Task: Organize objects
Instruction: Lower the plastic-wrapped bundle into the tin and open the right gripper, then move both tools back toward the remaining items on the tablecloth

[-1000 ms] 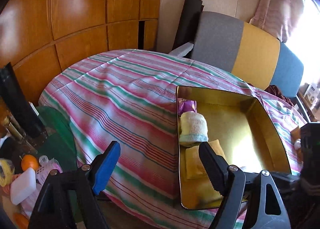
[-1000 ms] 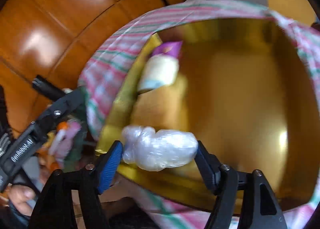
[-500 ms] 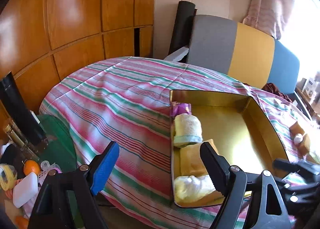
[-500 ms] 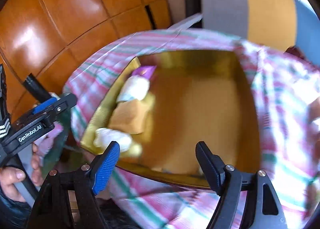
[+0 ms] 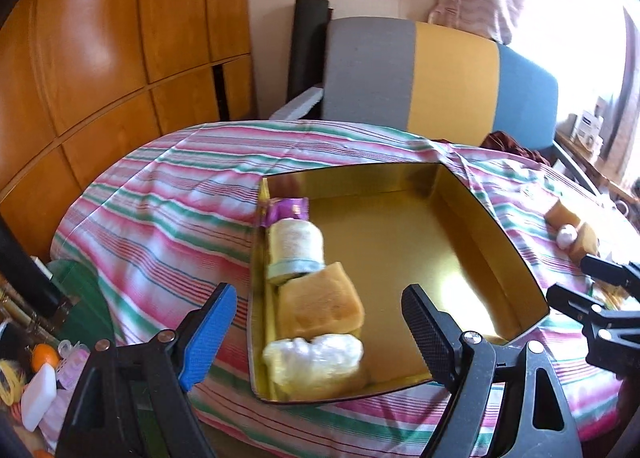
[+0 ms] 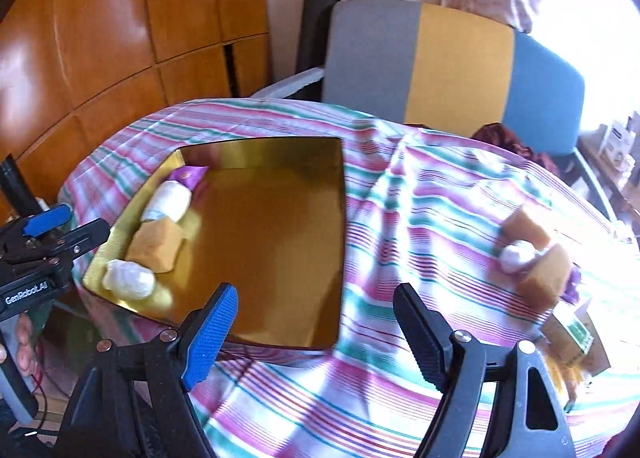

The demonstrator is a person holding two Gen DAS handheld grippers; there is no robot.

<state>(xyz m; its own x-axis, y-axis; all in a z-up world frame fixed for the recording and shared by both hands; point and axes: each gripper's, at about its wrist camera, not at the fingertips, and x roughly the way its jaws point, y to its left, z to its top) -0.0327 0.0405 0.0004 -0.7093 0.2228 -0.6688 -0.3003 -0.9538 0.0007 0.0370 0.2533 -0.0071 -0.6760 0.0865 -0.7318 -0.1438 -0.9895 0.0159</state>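
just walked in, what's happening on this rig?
Someone is sorting small items into a gold tray on a striped cloth. Four already sit in a row along its left wall, nearest a plastic-wrapped white bundle. Both the left gripper and right gripper are open and empty. Two sponge blocks remain on the cloth.

A tray [image 5: 472, 217] lies on the bed [image 5: 168, 217] near its front edge. Along the tray's left wall, back to front, lie a wrapper [image 5: 286, 209], rolled cloth [image 5: 296, 248], sponge [image 5: 320, 306] and plastic bundle [image 5: 314, 356]. More sponges [image 6: 536, 250] lie at the bed's right edge.
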